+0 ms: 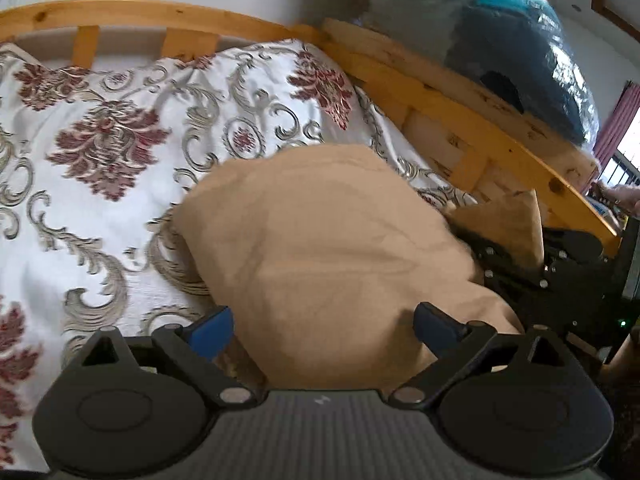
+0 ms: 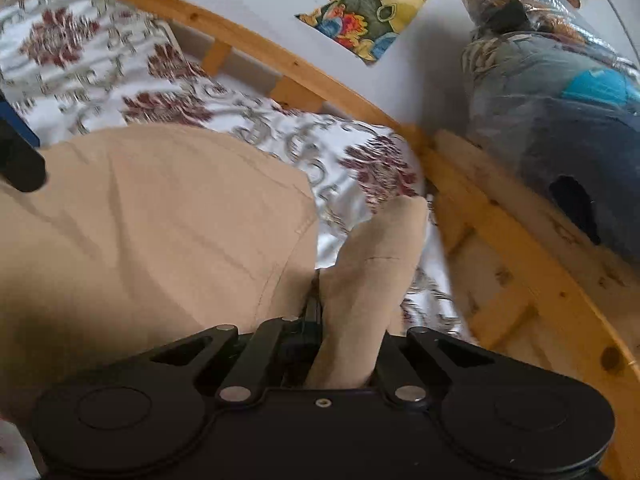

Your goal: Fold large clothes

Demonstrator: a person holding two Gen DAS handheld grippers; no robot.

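A large tan garment [image 1: 328, 248] lies bunched on a bed with a white, maroon-flowered cover [image 1: 100, 140]. My left gripper [image 1: 324, 328] is open, its blue fingers [image 1: 212, 330] standing wide on either side of the cloth, which fills the gap between them. My right gripper [image 2: 320, 312] is shut on a fold of the tan garment [image 2: 160, 220]; a flap of it [image 2: 376, 264] stands up over the fingers and hides them. The right gripper also shows in the left wrist view [image 1: 560, 272] with cloth in it. The left gripper's finger shows at the left edge of the right wrist view [image 2: 18, 152].
A wooden bed rail [image 1: 460, 92] runs along the far side and the right. Plastic-wrapped bundles [image 2: 560, 100] sit beyond the rail. A colourful poster [image 2: 376, 4] hangs on the white wall. A window with a pink curtain [image 1: 616, 120] is at far right.
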